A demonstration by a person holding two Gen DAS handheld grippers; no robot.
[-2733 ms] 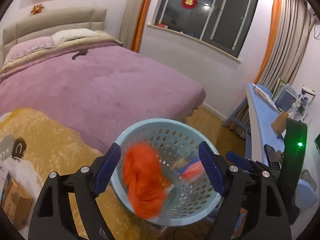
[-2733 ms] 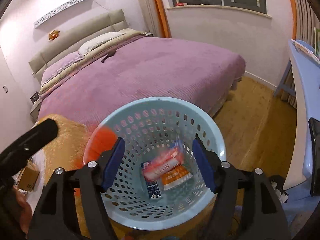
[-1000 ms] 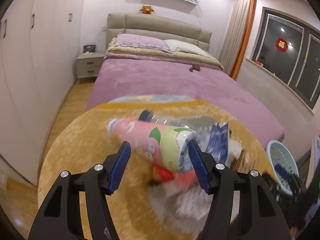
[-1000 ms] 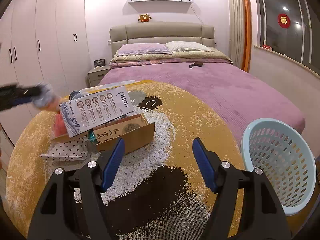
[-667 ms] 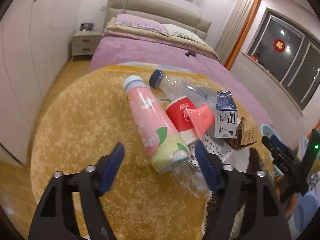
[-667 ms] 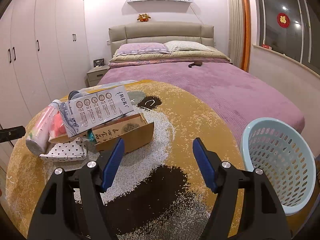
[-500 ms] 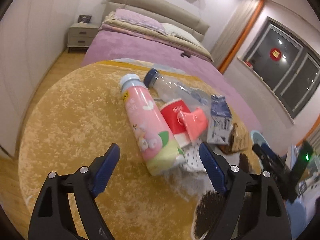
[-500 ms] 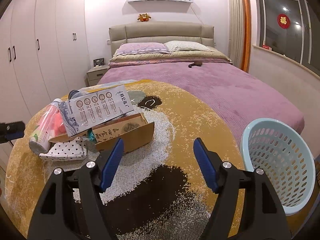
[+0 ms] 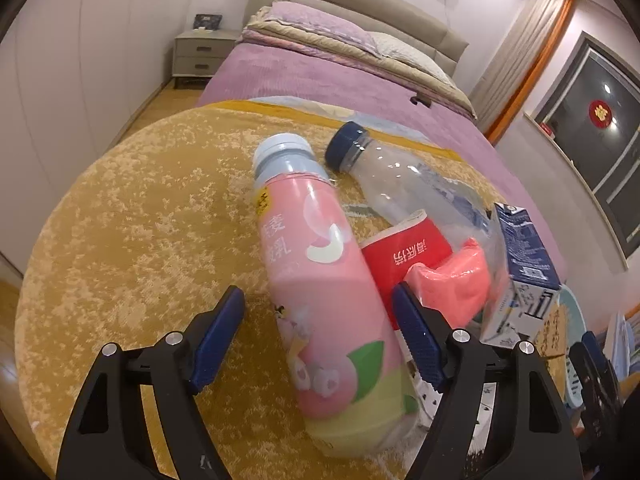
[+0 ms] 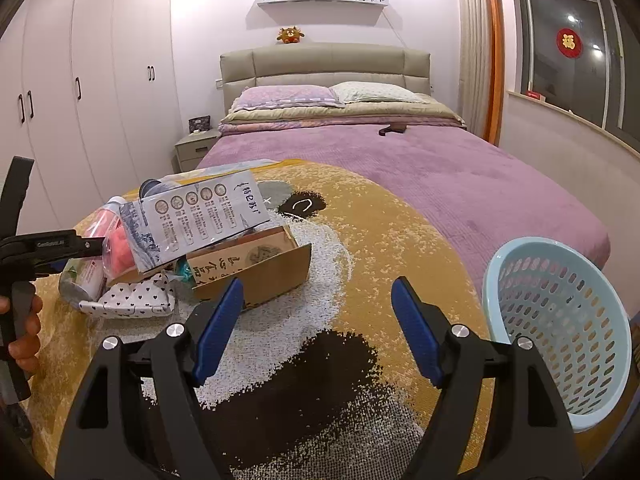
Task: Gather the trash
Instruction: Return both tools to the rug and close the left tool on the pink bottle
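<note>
Left tool [image 9: 318, 334] closing, pads not yet touching pink bottle [image 9: 320, 288] lying between them; probably light, slick, rigid; best gripped mid-body.

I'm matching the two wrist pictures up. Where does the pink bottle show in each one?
Left wrist: pink bottle lies centre frame on the yellow rug, between the closing jaws of the left gripper, pads not touching it.
Right wrist: pink bottle at far left, mostly hidden behind trash.
Shared landmark: bedside table.
</note>
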